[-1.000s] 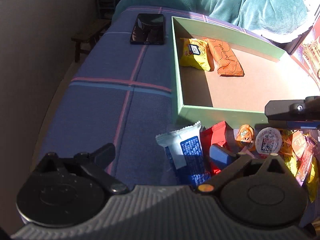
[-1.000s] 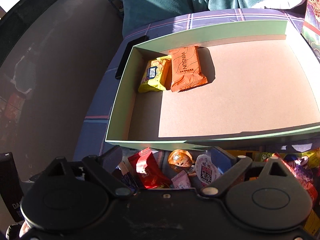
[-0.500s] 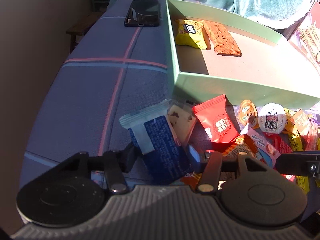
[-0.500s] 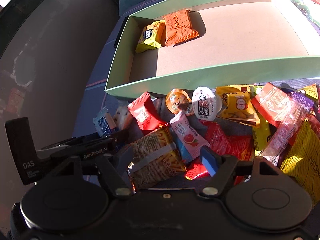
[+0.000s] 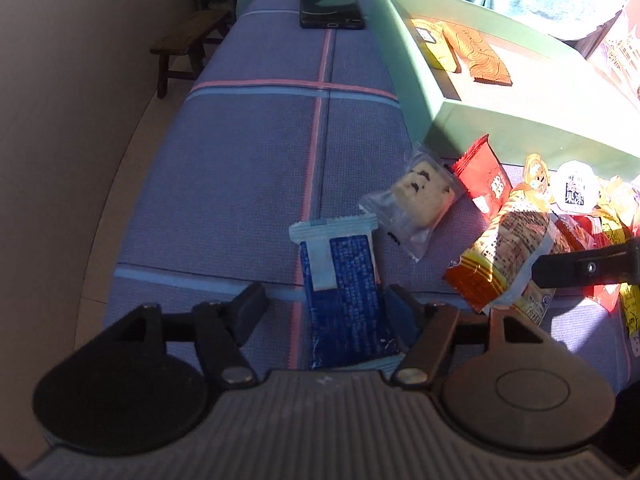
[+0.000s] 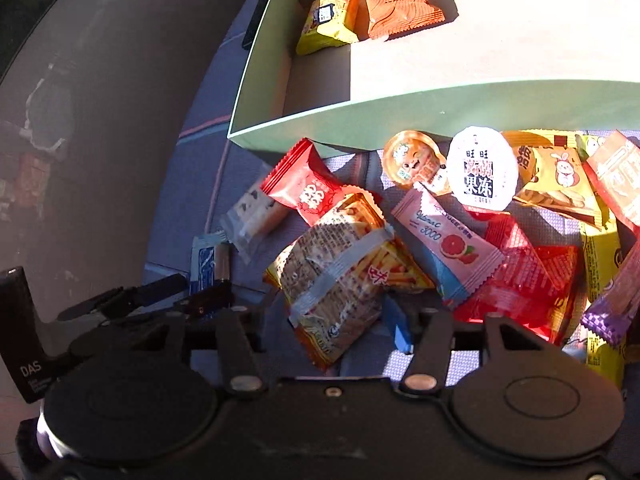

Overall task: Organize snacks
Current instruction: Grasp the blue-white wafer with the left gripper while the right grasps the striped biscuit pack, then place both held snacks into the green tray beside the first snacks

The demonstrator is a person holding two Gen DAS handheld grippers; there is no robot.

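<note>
Left wrist view is showing the left gripper (image 5: 324,312) sitting much lower over the purple plaid cloth (image 5: 248,168) than a second ago, when its jaws were standing wide above the pile; now the blue-and-white wafer pack (image 5: 344,288) is lying between them, with the right-hand finger against its edge and the left-hand finger standing clear of it, and the jaws are opening again, so nothing is being gripped there yet. The right gripper (image 6: 332,316) has likewise come down from over the green box (image 6: 400,108) onto the heap, and its jaws are straddling the fries pack (image 6: 340,276); whether the pads are truly pressing it I cannot tell, though they look close on both sides. For the tidying this suggests two picks are being lined up at once, with the box holding only the yellow pack (image 6: 328,20) and the orange pack (image 6: 400,4) at its far corner (upper middle of the right wrist view). The wafer pack is lying flat, its long axis running up the frame away from the camera, its crimped white end pointing toward the phone (image 5: 330,5) at upper centre. The fries pack is lying slantwise, its long axis running from lower left to upper right.
</note>
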